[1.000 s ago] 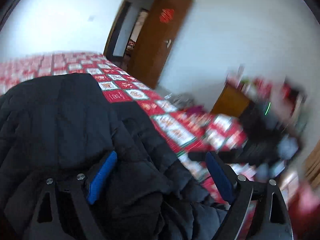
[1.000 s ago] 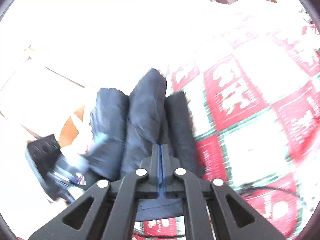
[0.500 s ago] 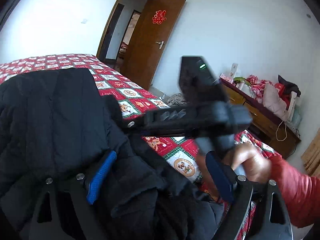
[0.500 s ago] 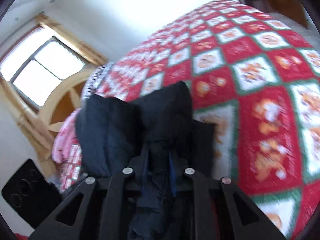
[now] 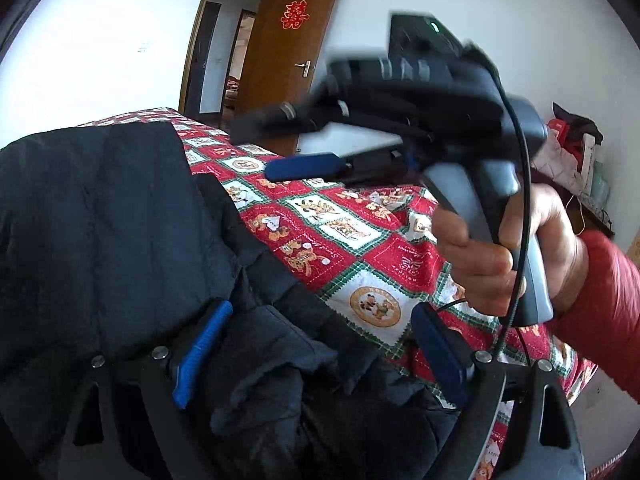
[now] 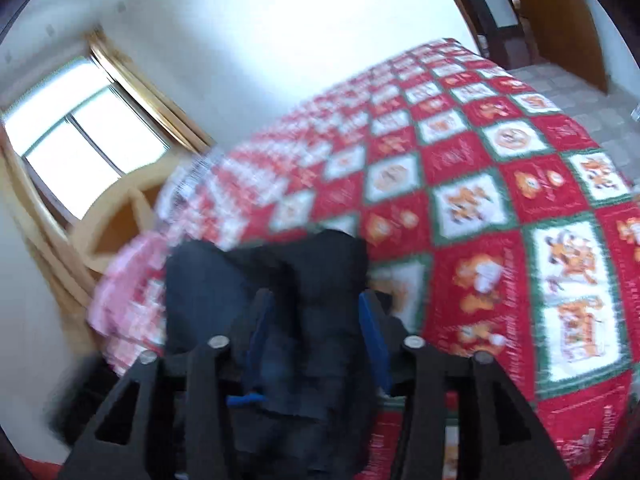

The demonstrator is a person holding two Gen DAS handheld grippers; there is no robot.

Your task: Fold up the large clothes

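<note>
Clearly, a red double-happiness character [image 5: 294, 15] marks the brown door [image 5: 288, 60].

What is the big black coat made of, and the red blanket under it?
The black coat looks like puffy padded cloth, probably a smooth synthetic shell: stitched quilt lines show, and it has a slight sheen. The red blanket looks like soft matte printed fabric, maybe cotton, with cartoon squares and green borders.

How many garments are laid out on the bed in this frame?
1: a black padded jacket on the near-left part of the patterned bedspread, bunched between the left gripper fingers. Others may lie outside view.
</note>
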